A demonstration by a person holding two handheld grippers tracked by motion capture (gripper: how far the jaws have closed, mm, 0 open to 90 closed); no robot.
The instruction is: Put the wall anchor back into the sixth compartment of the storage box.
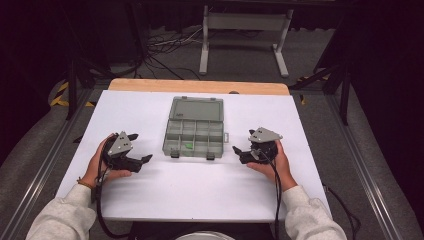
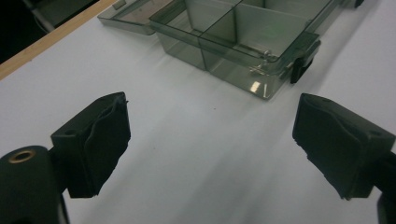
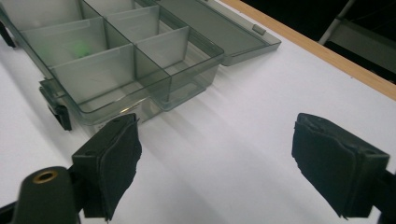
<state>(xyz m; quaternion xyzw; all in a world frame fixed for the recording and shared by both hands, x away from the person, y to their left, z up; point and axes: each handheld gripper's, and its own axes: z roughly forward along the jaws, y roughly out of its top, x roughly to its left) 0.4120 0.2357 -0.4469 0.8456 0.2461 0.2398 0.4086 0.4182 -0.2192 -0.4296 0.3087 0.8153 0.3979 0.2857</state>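
A white table (image 1: 200, 185) takes up most of the high view, a strip of bare wood along its far edge. At its middle lies a grey see-through box (image 1: 194, 136) — lid swung back flat toward the far side, the divided tray nearer the person, two dark latches on the near wall. Something small and green (image 1: 189, 146) shows in a near compartment; what it is cannot be told. The left gripper (image 1: 141, 149) rests in the person's left hand (image 1: 100, 167) just left of the box, apart from it, jaws pointing toward the box. The right gripper (image 1: 240, 150), in the right hand (image 1: 275, 162), mirrors it on the other side — also apart from the box. In the left gripper view the box (image 2: 243, 42) sits ahead, and the jaws stand wide with bare table between them. The right gripper view shows the same: jaws spread wide, holding nothing, the box (image 3: 116, 60) ahead and to the left.
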